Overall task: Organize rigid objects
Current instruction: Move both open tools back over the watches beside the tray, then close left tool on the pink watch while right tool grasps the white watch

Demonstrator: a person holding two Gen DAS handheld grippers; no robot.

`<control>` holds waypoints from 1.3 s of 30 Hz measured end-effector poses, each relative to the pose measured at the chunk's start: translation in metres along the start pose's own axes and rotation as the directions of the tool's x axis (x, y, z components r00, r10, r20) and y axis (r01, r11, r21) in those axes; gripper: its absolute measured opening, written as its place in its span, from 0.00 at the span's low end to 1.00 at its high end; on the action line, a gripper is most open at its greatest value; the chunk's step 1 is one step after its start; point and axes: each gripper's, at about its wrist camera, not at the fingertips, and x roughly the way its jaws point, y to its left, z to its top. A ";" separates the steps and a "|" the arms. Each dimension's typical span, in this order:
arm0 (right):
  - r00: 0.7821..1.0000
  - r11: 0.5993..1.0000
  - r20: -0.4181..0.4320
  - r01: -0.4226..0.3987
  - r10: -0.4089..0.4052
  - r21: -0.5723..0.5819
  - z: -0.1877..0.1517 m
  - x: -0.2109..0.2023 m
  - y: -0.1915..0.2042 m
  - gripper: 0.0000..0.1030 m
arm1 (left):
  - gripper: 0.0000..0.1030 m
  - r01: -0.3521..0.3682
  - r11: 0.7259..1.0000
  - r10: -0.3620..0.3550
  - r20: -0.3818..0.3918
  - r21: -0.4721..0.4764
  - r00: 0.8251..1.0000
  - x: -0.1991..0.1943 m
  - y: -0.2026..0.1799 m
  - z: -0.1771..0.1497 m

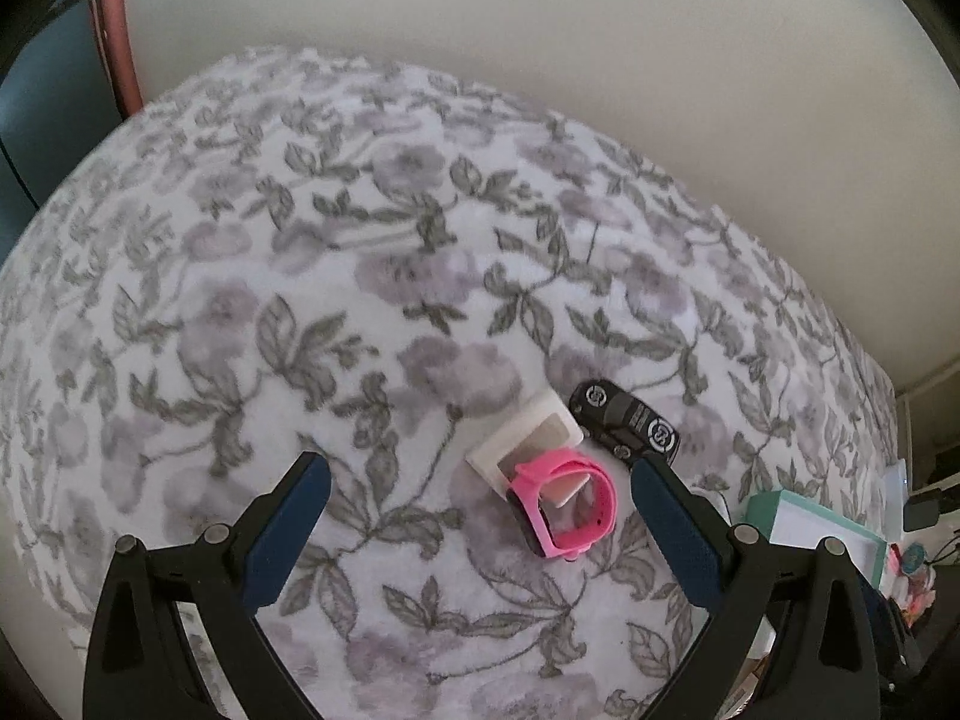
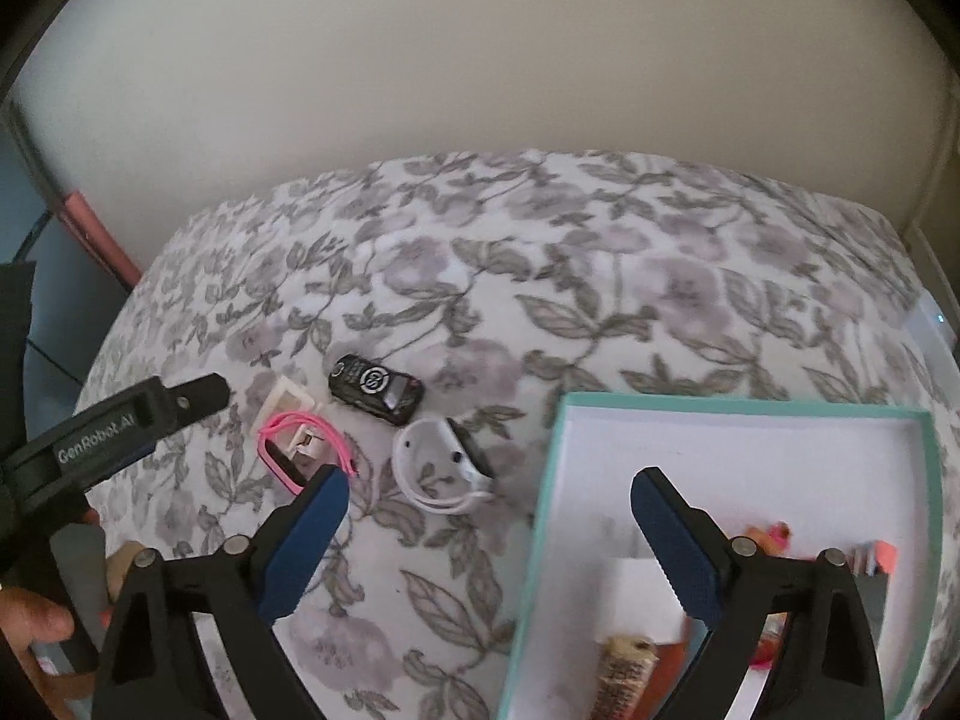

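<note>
Fuzzy flower-print blanket (image 1: 300, 300) covers the bed, with a plain cream wall (image 2: 480, 60) behind. Both the left gripper (image 1: 480, 480) and the right gripper (image 2: 489, 492) have their blue fingers (image 1: 294, 516) spread wide and hold nothing. A pink watch (image 1: 564, 510) lies on a small white card (image 1: 528, 438), beside a black toy car (image 2: 375, 387) and a white watch (image 2: 444, 468). The teal box (image 2: 744, 405) sits near; small things inside are blurry and cut off.

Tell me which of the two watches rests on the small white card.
The pink watch: it lies partly on the white card. The white watch lies directly on the floral blanket, beside the teal box.
</note>
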 end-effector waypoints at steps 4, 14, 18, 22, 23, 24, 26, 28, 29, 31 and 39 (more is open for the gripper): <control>1.000 0.998 -0.027 0.013 -0.014 -0.063 0.001 0.018 0.016 0.88 | 0.97 0.027 0.999 -0.028 -0.057 -0.019 0.998 0.016 0.000 -0.002; 0.997 0.992 -0.076 0.012 -0.022 -0.126 -0.004 0.055 0.031 0.86 | 0.97 0.050 0.999 -0.049 -0.102 0.002 0.994 0.031 -0.015 -0.007; 0.996 0.991 -0.089 0.010 -0.022 -0.134 -0.004 0.063 0.033 0.84 | 0.97 0.050 0.999 -0.047 -0.123 0.018 0.991 0.038 -0.021 -0.008; 0.995 0.990 -0.093 0.018 -0.031 -0.138 -0.005 0.066 0.033 0.81 | 0.97 0.044 0.999 -0.041 -0.131 0.021 0.990 0.044 -0.024 -0.010; 0.995 0.990 -0.094 0.017 -0.030 -0.140 -0.005 0.067 0.033 0.81 | 0.97 0.043 0.999 -0.039 -0.133 0.023 0.990 0.045 -0.025 -0.010; 0.995 0.990 -0.093 0.014 -0.028 -0.140 -0.004 0.067 0.033 0.81 | 0.97 0.042 0.999 -0.038 -0.135 0.026 0.990 0.046 -0.025 -0.010; 0.995 0.989 -0.091 0.015 -0.028 -0.144 -0.004 0.066 0.034 0.78 | 0.97 0.039 0.999 -0.035 -0.139 0.028 0.990 0.048 -0.026 -0.011; 0.995 0.989 -0.092 0.016 -0.030 -0.148 -0.004 0.067 0.034 0.74 | 0.97 0.035 0.999 -0.030 -0.141 0.034 0.990 0.050 -0.027 -0.012; 0.995 0.989 -0.094 0.011 -0.025 -0.146 -0.004 0.067 0.034 0.74 | 0.97 0.034 0.999 -0.029 -0.142 0.037 0.989 0.051 -0.028 -0.012; 0.995 0.989 -0.101 0.007 -0.022 -0.145 -0.005 0.070 0.034 0.72 | 0.97 0.038 0.999 -0.032 -0.147 0.036 0.989 0.053 -0.029 -0.013; 0.992 0.990 -0.122 0.000 -0.017 -0.142 -0.007 0.076 0.033 0.65 | 0.90 0.050 0.998 -0.043 -0.162 0.040 0.986 0.061 -0.033 -0.015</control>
